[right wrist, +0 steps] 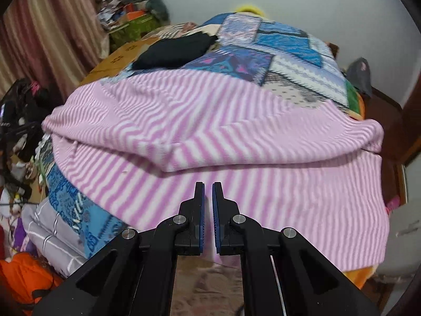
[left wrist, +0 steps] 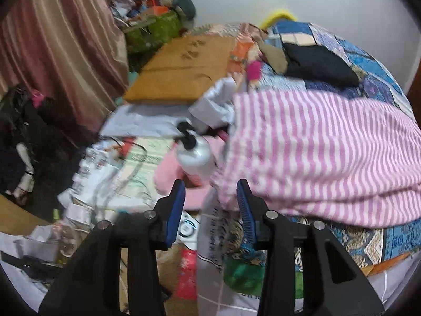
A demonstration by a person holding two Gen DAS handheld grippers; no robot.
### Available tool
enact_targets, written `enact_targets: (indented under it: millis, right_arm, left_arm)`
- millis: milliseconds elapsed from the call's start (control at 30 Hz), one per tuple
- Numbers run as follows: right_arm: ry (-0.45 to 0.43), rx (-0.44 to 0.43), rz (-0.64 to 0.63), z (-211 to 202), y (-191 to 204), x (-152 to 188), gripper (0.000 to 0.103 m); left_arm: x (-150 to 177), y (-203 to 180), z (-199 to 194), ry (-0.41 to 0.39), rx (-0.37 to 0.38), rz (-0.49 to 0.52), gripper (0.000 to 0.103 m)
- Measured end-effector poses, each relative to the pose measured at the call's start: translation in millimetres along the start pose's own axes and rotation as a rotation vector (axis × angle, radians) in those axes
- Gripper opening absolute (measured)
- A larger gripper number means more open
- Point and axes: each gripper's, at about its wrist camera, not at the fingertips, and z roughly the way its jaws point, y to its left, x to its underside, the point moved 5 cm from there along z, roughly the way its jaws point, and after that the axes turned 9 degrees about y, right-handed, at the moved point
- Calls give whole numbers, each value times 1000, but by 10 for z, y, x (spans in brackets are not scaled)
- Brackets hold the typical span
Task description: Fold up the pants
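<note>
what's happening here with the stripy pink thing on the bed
A person with a handheld gripper in each hand is folding pink-and-white striped pants laid across a bed with a patchwork quilt. The pants already lie doubled over, one layer on another. The right gripper is shut and empty above the near edge. The left gripper is open at the pants' left end, gripping nothing. A folded black garment lies further back.
</note>
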Motion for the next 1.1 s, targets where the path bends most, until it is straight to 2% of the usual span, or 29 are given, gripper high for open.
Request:
enact_targets:
  millis: [167,233,300,400,533,767,900,1000,1100]
  right_arm:
    - [-62,71,56,-215,-306,-153,9]
    - [-77,90,77,-269,-423,-230,13]
    - [-98,104,104,-319,-580,-338,21]
    - [-122,130,133,-334,-802,-484,32]
    - [-123,155,167,-250,-1117,-651,33]
    - [-57,179,249,242,-1749,-1021,34]
    - [-9,196,266,566,-2009,-1195,34]
    - [31,202,272,817,-2189,-1302,40]
    - [67,210,275,1046,-2322,-1389,40]
  left_arm:
    - [-338,-49,-229,-43,31,-56,41]
    - [-484,-145,-274,-56,48,-58,41]
    - [-639,-283,-293,-66,60,-53,43]
    - [-865,-521,-247,-64,78,-47,48]
    - [-1135,-856,-59,-32,122,-45,49]
    - [-1444,-1395,420,36,126,5,49]
    - [-1478,-1567,673,78,120,29,49]
    - [-1479,-1653,871,119,106,36,49]
    - [-1438,-1690,1053,156,92,36,49]
